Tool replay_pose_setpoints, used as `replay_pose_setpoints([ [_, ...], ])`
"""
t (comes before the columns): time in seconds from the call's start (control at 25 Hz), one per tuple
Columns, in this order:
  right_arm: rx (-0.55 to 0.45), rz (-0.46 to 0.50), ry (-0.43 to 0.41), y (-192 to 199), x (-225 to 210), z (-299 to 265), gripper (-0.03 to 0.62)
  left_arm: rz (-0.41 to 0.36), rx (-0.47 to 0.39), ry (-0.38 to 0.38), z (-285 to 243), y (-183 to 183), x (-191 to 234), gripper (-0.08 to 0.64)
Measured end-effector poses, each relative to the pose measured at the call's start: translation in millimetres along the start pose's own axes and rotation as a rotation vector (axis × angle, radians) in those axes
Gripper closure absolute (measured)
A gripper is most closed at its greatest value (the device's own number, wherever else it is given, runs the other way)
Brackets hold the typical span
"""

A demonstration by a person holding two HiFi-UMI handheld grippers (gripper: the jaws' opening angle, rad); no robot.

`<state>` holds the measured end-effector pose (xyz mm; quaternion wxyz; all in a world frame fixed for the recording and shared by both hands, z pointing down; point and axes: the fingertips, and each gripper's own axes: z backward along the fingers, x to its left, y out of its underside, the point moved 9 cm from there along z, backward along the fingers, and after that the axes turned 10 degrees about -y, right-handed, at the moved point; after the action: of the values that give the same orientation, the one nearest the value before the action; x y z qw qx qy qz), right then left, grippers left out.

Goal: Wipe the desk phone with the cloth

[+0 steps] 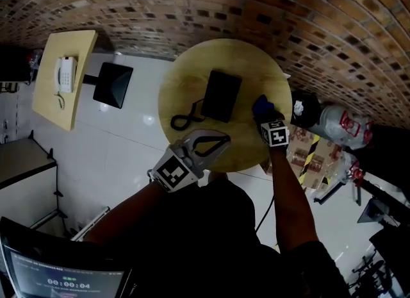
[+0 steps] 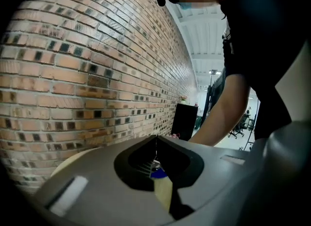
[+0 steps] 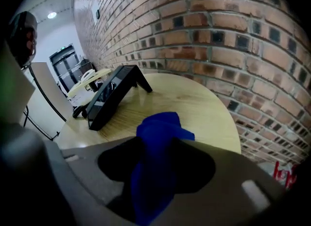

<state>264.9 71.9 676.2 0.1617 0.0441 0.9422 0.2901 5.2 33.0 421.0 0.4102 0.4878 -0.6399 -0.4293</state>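
Two tools hang over the round table (image 1: 174, 75) in the head view: my left gripper (image 1: 224, 140) is closed and empty at the near edge, while my right gripper (image 1: 264, 118) meets the blue cloth (image 1: 262, 105) just beside the black desk phone (image 1: 221, 95), which lies mid-table. The left gripper view shows those jaws pressed together on nothing. In the right gripper view the jaws stand apart with the cloth (image 3: 160, 145) bunched between them, so I judge this is the pick-up; next I must clamp, lift and carry it onto the phone (image 3: 114, 94).
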Motion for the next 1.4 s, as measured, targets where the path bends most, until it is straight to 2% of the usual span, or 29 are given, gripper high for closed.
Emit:
replay_pose_setpoints([
  [0.2,-0.003,-0.044,-0.018,4.0,-3.8,-5.0,0.482,0.011,-0.001,-0.029,4.3,1.8,2.6,0.551],
  [0.4,-0.043,-0.035,-0.081,-11.8,5.1,-0.8,0.506,0.007,-0.007,-0.050,8.5,0.6,3.8,0.551],
  [0.56,-0.153,0.045,-0.131,-57.9,31.3,13.4,0.506,0.012,-0.037,-0.070,17.6,-5.5,3.9,0.551],
  [0.68,-0.221,0.143,-0.172,-105.4,55.0,14.4,0.506,0.003,-0.053,-0.087,28.1,-10.2,5.6,0.551],
  [0.8,-0.232,0.258,-0.191,-144.7,72.0,0.9,0.506,-0.005,-0.071,-0.111,40.1,-11.3,6.2,0.555],
  [0.92,-0.192,0.338,-0.191,-163.0,77.1,-23.4,0.506,0.000,-0.076,-0.142,51.4,-6.7,6.3,0.555],
  [1.12,-0.110,0.404,-0.183,-153.4,87.4,-48.6,0.506,0.022,-0.080,-0.194,74.1,2.1,13.5,0.555],
  [1.28,-0.068,0.442,-0.215,-128.7,107.3,-51.6,0.506,0.038,-0.081,-0.212,88.4,6.6,19.8,0.555],
  [1.4,-0.047,0.432,-0.237,-106.8,122.0,-51.1,0.506,0.046,-0.082,-0.216,93.7,8.8,21.8,0.555],
])
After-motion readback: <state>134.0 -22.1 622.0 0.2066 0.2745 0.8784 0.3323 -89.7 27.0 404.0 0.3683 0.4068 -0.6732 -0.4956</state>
